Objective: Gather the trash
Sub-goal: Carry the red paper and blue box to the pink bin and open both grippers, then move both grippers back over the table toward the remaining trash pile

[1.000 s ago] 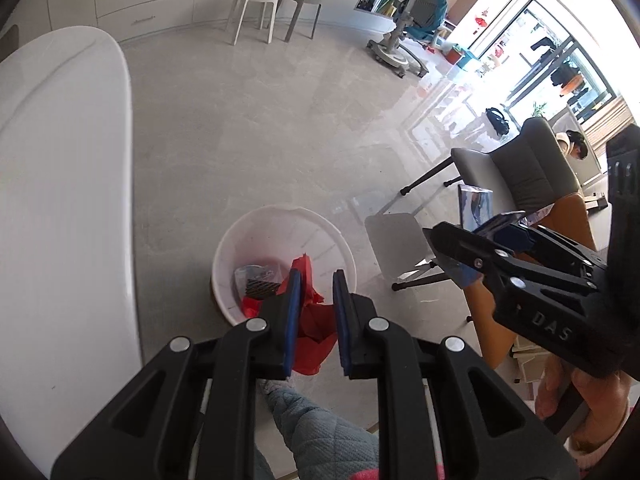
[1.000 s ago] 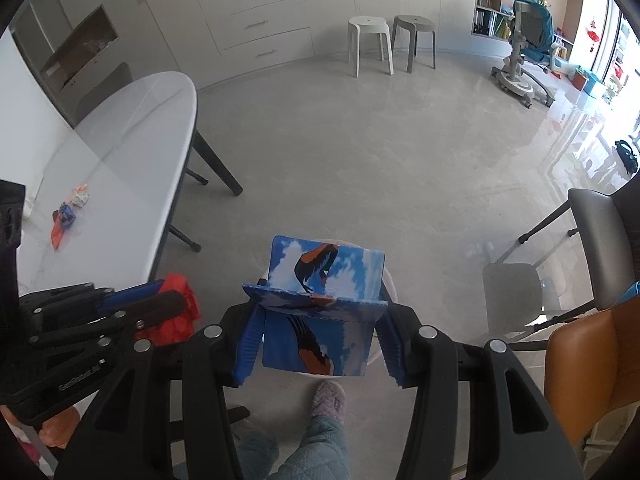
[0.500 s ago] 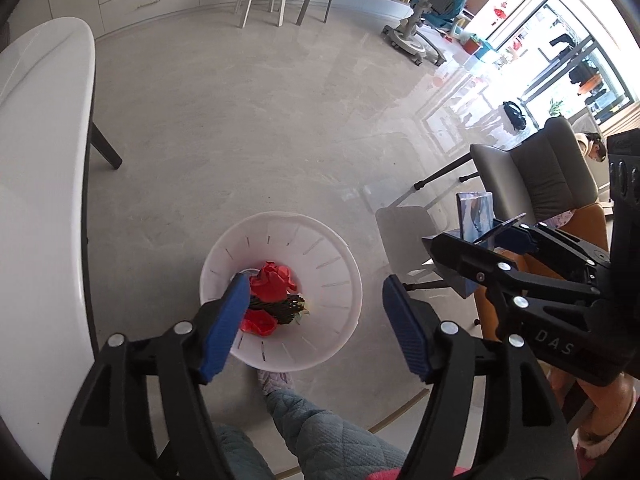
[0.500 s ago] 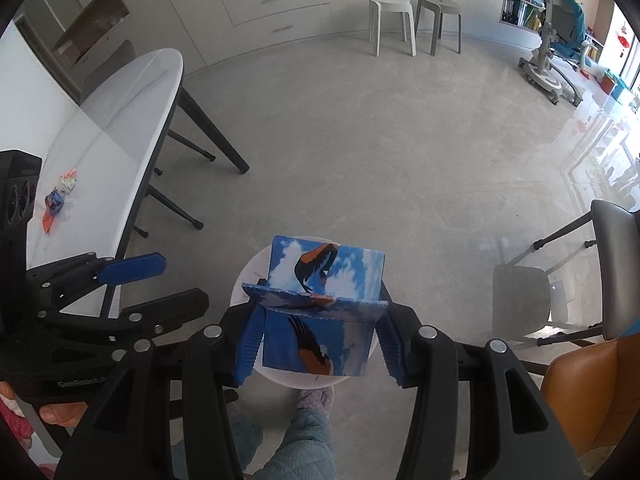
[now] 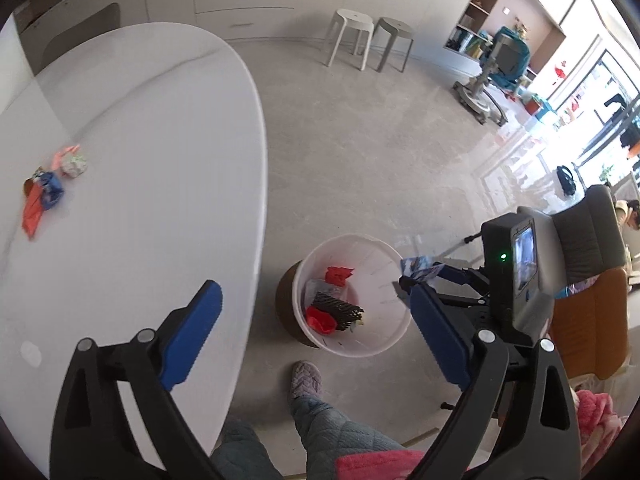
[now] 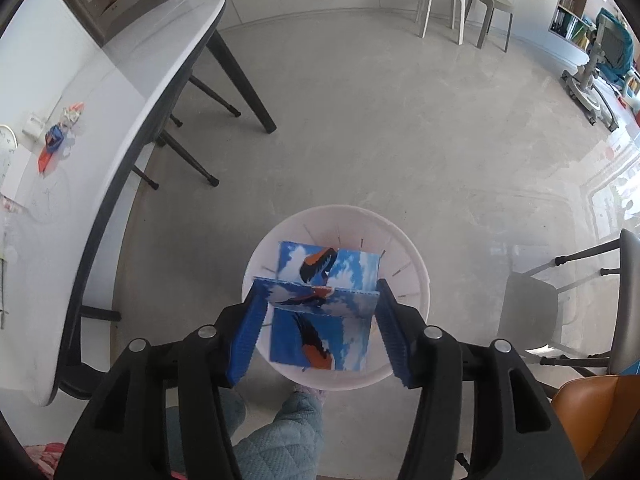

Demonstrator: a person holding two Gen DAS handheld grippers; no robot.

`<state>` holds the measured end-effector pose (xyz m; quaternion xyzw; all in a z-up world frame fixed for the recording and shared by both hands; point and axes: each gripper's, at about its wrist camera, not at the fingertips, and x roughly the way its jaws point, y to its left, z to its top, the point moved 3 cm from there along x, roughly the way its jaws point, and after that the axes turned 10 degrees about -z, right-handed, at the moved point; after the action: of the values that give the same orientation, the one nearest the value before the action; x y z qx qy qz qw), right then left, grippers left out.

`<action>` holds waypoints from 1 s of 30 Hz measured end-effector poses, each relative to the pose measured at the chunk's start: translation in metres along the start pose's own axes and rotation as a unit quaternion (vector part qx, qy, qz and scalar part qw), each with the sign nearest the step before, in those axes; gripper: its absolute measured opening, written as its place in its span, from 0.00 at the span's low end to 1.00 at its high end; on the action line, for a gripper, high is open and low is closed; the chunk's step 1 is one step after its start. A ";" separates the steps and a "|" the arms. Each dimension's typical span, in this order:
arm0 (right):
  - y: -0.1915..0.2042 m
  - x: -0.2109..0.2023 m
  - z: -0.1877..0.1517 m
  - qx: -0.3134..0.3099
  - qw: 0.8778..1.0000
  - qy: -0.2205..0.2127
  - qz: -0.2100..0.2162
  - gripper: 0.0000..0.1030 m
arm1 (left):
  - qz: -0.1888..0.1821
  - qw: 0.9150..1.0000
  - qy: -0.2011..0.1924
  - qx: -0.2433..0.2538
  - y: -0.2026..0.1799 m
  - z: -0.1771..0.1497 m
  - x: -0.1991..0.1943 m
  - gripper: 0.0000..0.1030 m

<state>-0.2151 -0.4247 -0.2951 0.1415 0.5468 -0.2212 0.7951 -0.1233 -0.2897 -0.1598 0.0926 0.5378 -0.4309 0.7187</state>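
Observation:
A white waste basket (image 5: 394, 330) stands on the floor by the table and holds red wrappers (image 5: 320, 319) and a black mesh piece. My left gripper (image 5: 316, 326) is wide open and empty, above the table edge and the basket. My right gripper (image 6: 318, 332) is shut on a blue carton with a bird print (image 6: 320, 340) and holds it right over the basket (image 6: 412, 264). In the left wrist view the carton's tip (image 5: 418, 267) shows at the basket's right rim. Several wrappers (image 5: 42, 196) lie on the white table (image 5: 140, 160), also seen in the right wrist view (image 6: 54, 142).
The table's dark legs (image 6: 240, 80) stand left of the basket. A grey chair (image 6: 560, 308) and an orange seat (image 6: 592, 412) are at the right. Two stools (image 5: 368, 40) stand by the far cabinets. The person's slippered foot (image 5: 306, 380) is just before the basket.
My left gripper opened and dropped the red wrapper into the basket, then swung left toward the table. My right gripper carried the blue carton down over the basket.

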 end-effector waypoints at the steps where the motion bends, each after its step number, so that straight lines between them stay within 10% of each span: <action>1: 0.007 0.004 -0.001 -0.005 1.000 0.002 -0.007 0.74 | 0.005 1.000 -0.007 -0.009 0.008 -0.002 -0.009 0.89; 12: 0.071 -0.051 0.017 0.059 0.995 -0.053 -0.054 0.97 | 0.032 0.998 -0.034 -0.030 0.103 -0.032 -0.087 0.92; 30: 0.270 -0.190 0.030 0.064 0.984 -0.164 0.023 0.98 | 0.037 0.994 -0.094 -0.046 0.234 -0.073 -0.207 0.92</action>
<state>-0.1121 -0.1686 -0.1118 0.1659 0.3903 -0.2576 0.8682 -0.0164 0.0043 -0.0898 0.0386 0.4837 -0.3852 0.7850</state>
